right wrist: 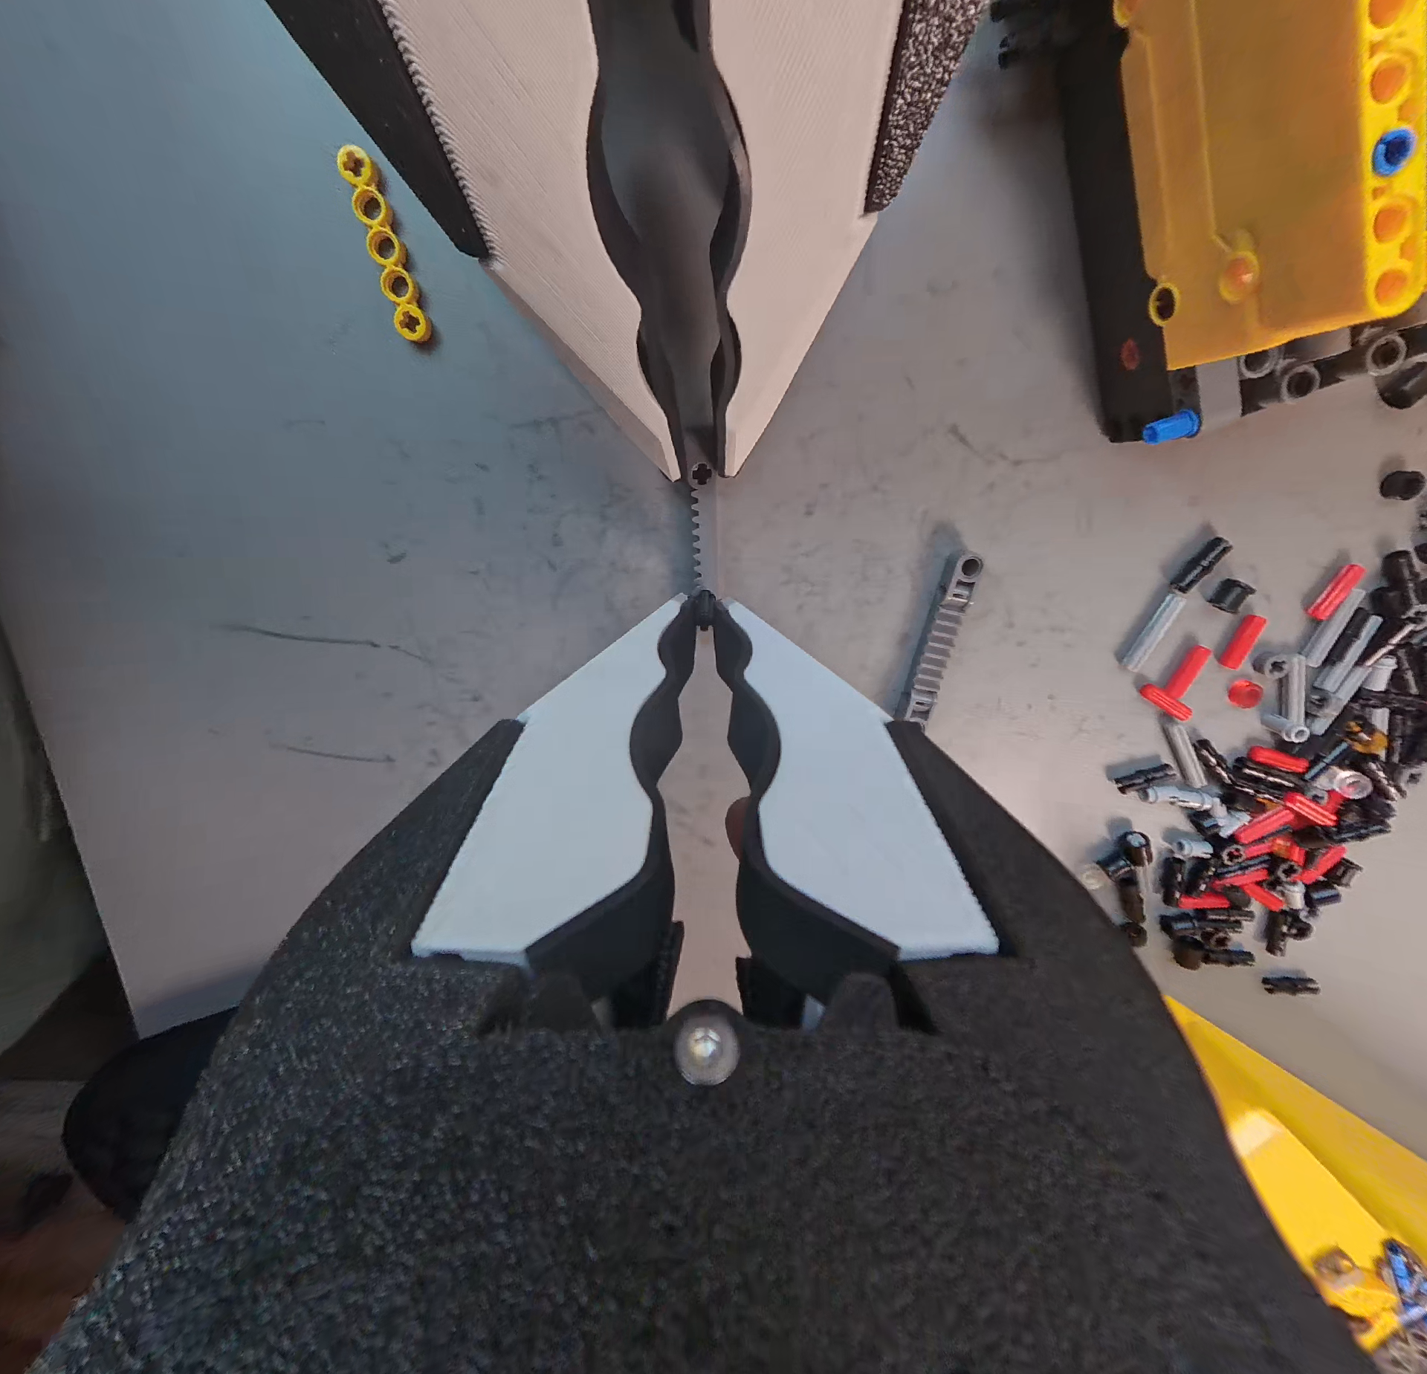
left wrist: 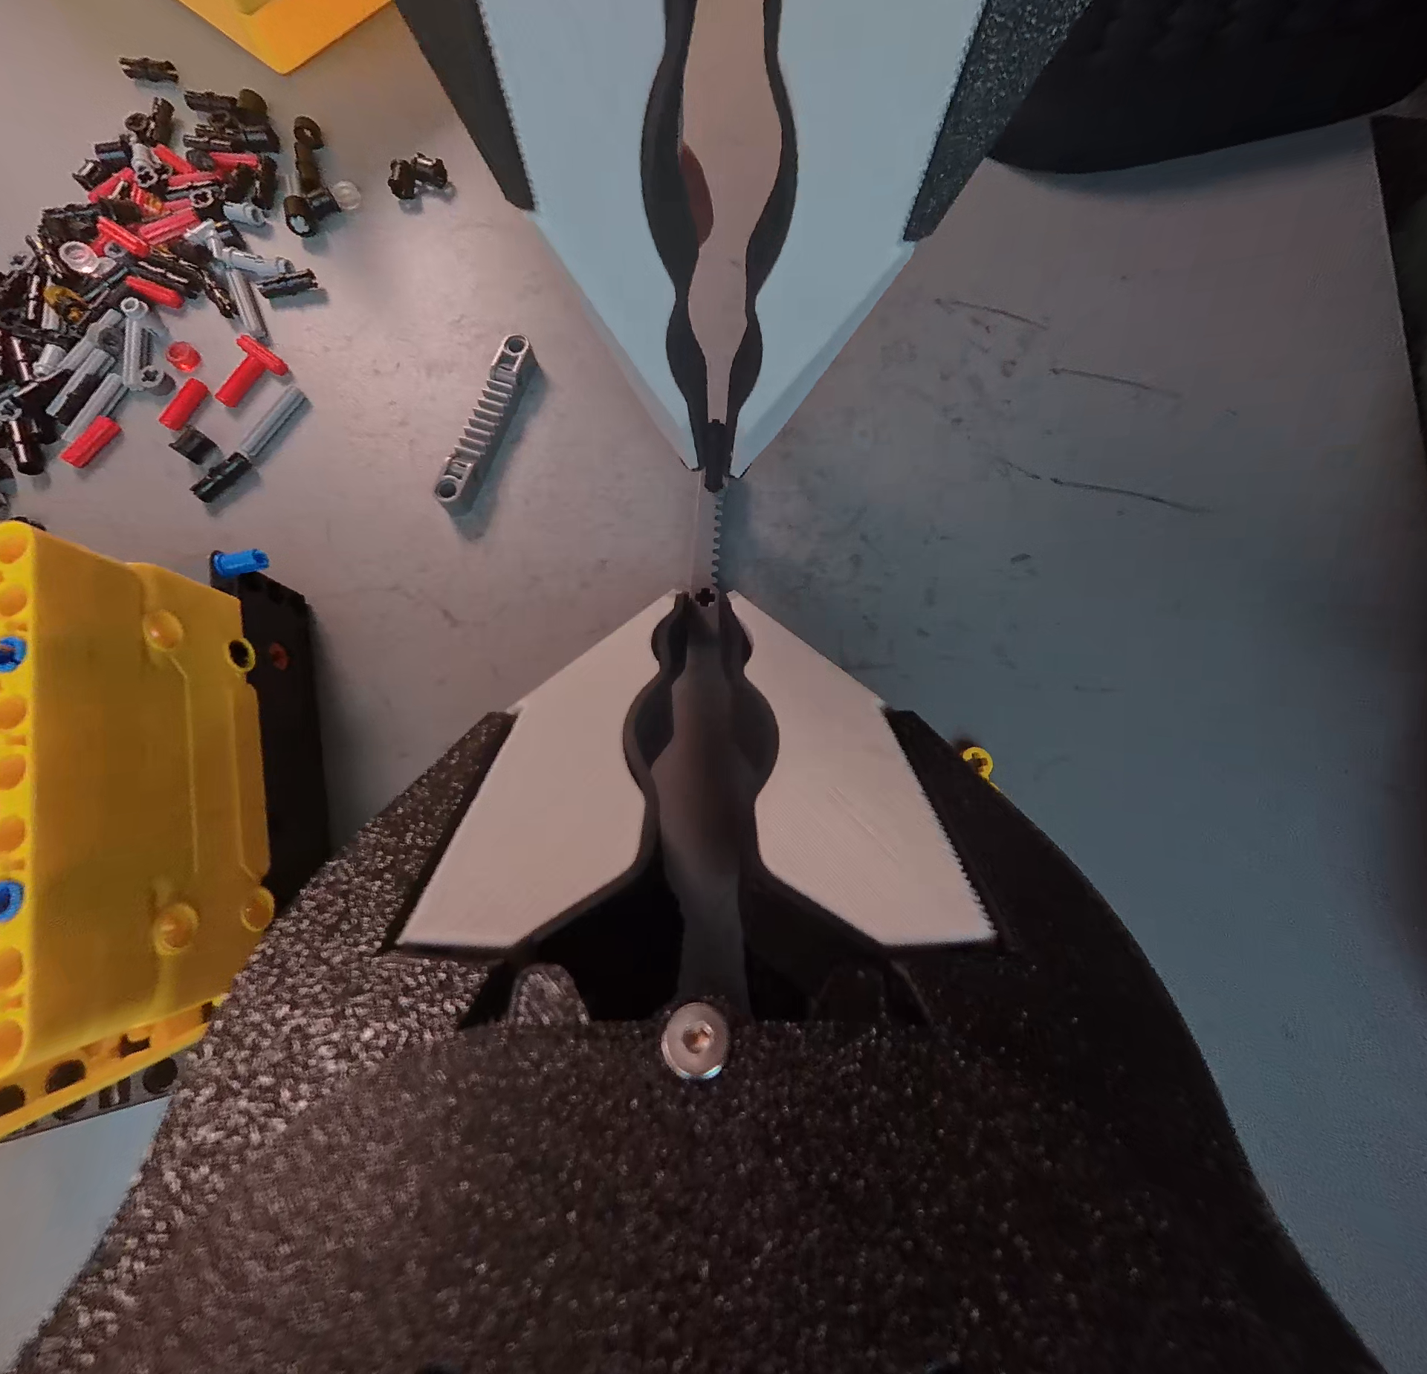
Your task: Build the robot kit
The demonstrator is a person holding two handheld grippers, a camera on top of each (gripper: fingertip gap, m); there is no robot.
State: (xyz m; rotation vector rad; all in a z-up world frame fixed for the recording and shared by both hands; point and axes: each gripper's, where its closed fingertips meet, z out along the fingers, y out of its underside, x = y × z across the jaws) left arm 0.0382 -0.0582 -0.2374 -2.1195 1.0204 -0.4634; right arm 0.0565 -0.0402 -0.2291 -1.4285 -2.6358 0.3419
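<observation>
Rack (left wrist: 714, 538) spans 12-to-6 between left gripper (left wrist: 704, 600) and right gripper (right wrist: 703, 611), each pinching one end above desk (left wrist: 1081, 488).

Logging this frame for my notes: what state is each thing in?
Left gripper: shut on held rack.
Right gripper: shut on held rack.
Held rack: gripped at both ends.
Spare rack: flat on table.
Yellow beam: flat, alone.
Small parts: loose pile.
</observation>
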